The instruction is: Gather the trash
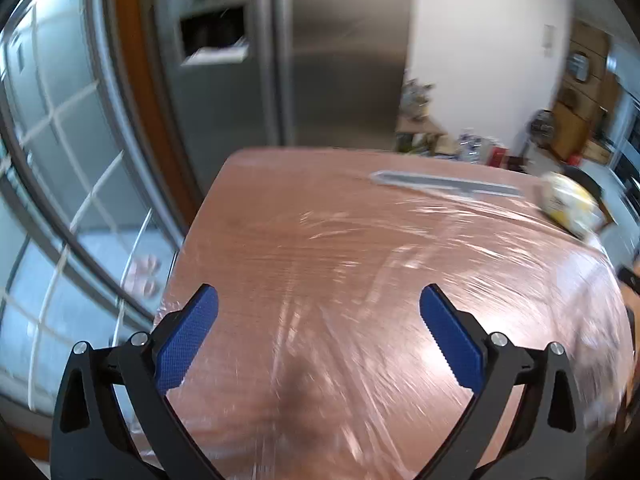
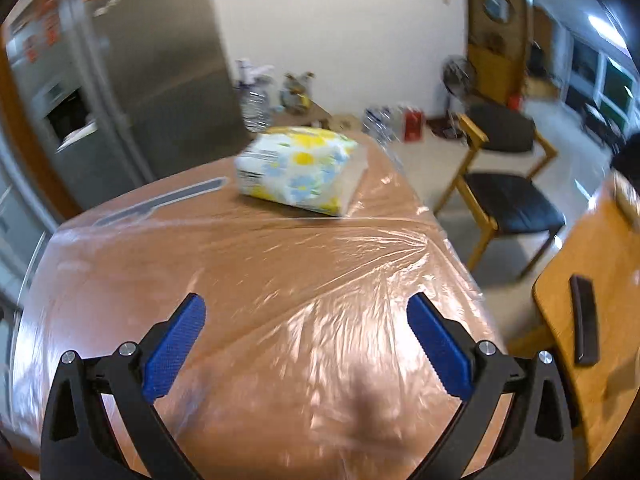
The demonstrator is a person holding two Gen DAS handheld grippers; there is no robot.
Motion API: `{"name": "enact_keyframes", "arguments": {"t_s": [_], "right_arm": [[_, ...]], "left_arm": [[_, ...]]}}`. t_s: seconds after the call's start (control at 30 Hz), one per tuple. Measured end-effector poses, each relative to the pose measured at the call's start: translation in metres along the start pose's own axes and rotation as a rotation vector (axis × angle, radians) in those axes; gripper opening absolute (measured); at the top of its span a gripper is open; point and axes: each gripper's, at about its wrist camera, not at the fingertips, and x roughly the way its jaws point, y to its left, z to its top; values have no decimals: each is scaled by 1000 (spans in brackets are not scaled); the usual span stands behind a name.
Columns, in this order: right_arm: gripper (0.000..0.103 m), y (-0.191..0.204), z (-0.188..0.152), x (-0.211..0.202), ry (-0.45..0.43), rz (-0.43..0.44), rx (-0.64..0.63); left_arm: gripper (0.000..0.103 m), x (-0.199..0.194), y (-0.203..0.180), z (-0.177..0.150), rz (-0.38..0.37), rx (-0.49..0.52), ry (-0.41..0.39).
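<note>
One flowered tissue pack point(image 2: 301, 168) lies near the far edge of the desk point(image 2: 256, 264), whose top is wrapped in clear plastic film point(image 2: 340, 320). Left claw point(image 1: 319, 304) and right claw point(image 2: 306, 314) hang above it, both spread wide and empty.

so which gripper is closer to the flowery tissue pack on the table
Right, as far as the views show. The right gripper faces the tissue pack, which sits ahead of its open jaws. For the left gripper the pack lies far off to the right edge.

Home kitchen: fridge point(image 1: 248, 60), table point(image 2: 120, 264)
</note>
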Motion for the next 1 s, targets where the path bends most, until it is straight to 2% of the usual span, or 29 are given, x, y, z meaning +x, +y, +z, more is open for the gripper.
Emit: {"name": "enact_keyframes", "arguments": {"t_s": [0.17, 0.23, 0.47, 1.0], "right_arm": [[99, 0, 6, 39, 33, -101, 0], [99, -4, 10, 52, 43, -115, 22], [99, -11, 23, 79, 65, -163, 39], [99, -40, 48, 103, 73, -227, 66]], "left_arm": [[101, 48, 17, 14, 66, -96, 60], [101, 61, 18, 16, 94, -120, 72], [101, 94, 23, 30, 128, -139, 100], [101, 120, 37, 44, 151, -152, 121]]}}
